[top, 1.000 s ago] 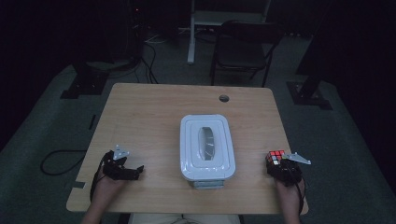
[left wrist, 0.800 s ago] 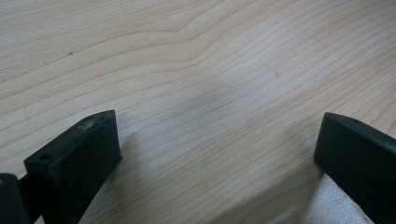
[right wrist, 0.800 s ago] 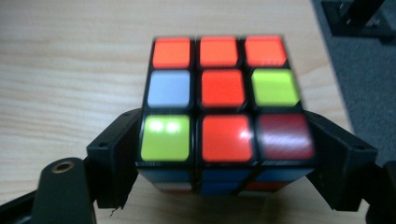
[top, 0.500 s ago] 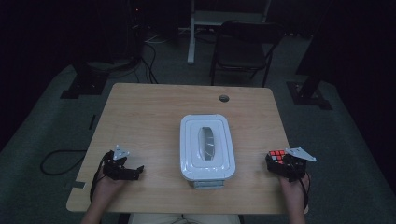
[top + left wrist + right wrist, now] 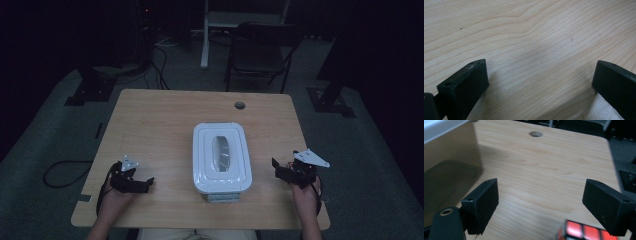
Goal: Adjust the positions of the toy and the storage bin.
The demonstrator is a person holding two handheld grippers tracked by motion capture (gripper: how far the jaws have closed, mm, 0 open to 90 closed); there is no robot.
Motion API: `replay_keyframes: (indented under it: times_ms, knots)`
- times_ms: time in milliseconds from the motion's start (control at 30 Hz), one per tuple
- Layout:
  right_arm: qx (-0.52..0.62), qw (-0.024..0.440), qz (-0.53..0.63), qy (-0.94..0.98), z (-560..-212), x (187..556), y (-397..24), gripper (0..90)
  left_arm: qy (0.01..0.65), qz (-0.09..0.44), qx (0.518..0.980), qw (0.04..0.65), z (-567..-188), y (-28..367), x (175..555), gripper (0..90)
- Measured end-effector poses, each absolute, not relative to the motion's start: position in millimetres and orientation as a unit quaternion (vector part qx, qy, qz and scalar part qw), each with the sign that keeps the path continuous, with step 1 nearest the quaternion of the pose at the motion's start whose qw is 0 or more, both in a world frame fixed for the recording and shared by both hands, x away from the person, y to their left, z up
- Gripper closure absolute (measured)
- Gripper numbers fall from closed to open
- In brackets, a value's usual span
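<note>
- Releasing the puzzle cube is, by judgement, the step in hand; the views below support this reading.
- High view: the right hand-held gripper (image 5: 278, 170) hangs over the right edge of the tabletop (image 5: 160, 130), its jaws pointing towards the white lidded container (image 5: 221, 157), which stands at the middle near the front edge. The left hand-held gripper (image 5: 146, 183) sits near the front left corner, well apart from the container.
- Left gripper view: the left hand-held gripper (image 5: 539, 75) has its jaws spread wide over bare wood grain, with nothing between them.
- Right gripper view: the right hand-held gripper (image 5: 541, 195) has jaws that have just been opening and then eased in slightly; they stand wide with bare tabletop between them and grip nothing. The puzzle cube (image 5: 586, 231), red face up, shows at the bottom edge, just beside the right-hand jaw; no pad presses on it. The container wall (image 5: 449, 170) rises to the left of the jaws.
- Next move, by judgement: the closed lid calls for attention before the cube can go inside. Bring one hand-held gripper to the lid rim with the jaws wide, and steady the container with the other.
</note>
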State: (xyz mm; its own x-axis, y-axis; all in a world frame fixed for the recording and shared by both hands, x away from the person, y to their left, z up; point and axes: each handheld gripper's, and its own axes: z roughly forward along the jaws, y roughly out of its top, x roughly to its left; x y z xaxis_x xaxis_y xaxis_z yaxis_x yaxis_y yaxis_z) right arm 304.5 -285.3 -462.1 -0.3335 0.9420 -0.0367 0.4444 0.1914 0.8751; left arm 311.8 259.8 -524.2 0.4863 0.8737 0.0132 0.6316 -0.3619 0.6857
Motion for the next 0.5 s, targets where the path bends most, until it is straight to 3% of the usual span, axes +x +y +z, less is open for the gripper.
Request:
replay_keyframes:
  times_ms: [500]
  knots:
    - [0.442,0.251,0.411,0.756,-486.7,317.7,-246.4,13.5,0.465,0.192,0.805,0.315,-524.1,260.0,311.9,1.1]
